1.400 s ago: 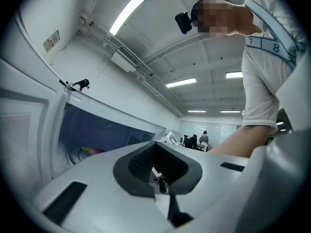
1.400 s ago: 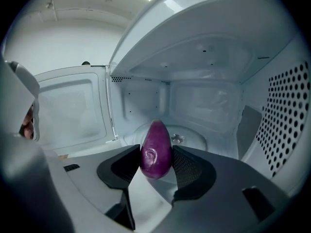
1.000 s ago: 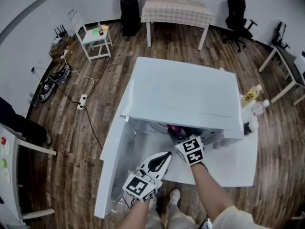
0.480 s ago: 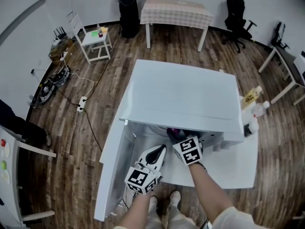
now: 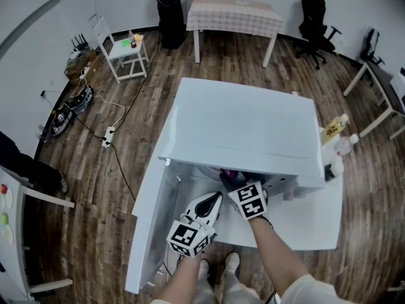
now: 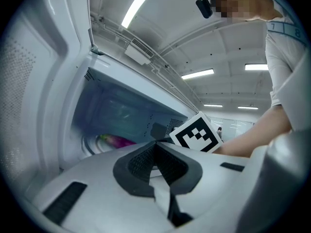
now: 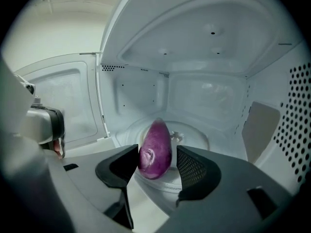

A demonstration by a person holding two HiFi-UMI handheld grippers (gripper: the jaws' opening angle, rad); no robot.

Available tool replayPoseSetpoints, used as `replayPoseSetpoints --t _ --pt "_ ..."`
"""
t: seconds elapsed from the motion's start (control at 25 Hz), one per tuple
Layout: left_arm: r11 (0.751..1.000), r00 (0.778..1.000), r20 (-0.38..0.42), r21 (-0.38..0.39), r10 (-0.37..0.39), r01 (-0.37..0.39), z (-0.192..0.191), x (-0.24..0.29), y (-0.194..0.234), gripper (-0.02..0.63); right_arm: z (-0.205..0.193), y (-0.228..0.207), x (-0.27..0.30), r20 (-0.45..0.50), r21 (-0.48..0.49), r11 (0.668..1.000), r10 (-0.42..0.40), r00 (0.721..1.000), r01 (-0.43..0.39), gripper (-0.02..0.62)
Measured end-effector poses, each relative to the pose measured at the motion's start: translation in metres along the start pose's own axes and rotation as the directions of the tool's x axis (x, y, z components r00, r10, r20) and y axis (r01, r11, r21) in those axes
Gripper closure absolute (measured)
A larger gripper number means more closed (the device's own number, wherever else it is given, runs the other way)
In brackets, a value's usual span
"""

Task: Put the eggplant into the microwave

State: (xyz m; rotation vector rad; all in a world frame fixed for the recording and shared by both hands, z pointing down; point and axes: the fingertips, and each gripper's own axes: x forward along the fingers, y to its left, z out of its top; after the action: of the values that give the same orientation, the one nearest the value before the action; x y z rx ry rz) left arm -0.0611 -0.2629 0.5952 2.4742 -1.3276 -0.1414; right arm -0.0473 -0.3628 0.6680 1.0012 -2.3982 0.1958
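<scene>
At the far left of the white table [image 5: 304,223], the microwave [image 5: 247,125] has its door [image 5: 147,220] swung wide open. Just beside the door, the left gripper [image 6: 155,147] hangs level in front of the opening with its jaws pressed together on nothing.

To its right, the right gripper [image 7: 157,163] reaches into the cavity, tilted downward. Its jaws have just been opening and now stand wide. The eggplant [image 7: 156,142] is between them, over the near part of the glass turntable [image 7: 197,139]. The left pad looks to be touching the purple skin, and a sliver of daylight shows at the right pad, so I'd say it is let go rather than gripped.

From where I stand, the risk is in pulling out. The eggplant is rounded and sits toward the front edge of the plate. If the touching pad drags on it as the gripper backs away, it could roll forward toward the sill. The door could also catch the right gripper if the left one pushes it too soon.
</scene>
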Motion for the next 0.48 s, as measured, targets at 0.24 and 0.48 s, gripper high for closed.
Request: replayPoseSetpoints --t 0.24,0.48 --pt "1.000 1.000 -0.006 -0.003 0.002 -0.002 -0.003 -0.001 0.002 0.606 0.007 0.000 -0.007 0.050 0.033 0.999 0.003 0.999 -0.004 0.316" --pt "1.000 1.000 -0.006 -0.002 -0.006 0.006 -0.004 0.000 -0.001 0.606 0.019 0.010 -0.020 0.138 0.036 0.999 0.035 0.990 -0.041 0.316"
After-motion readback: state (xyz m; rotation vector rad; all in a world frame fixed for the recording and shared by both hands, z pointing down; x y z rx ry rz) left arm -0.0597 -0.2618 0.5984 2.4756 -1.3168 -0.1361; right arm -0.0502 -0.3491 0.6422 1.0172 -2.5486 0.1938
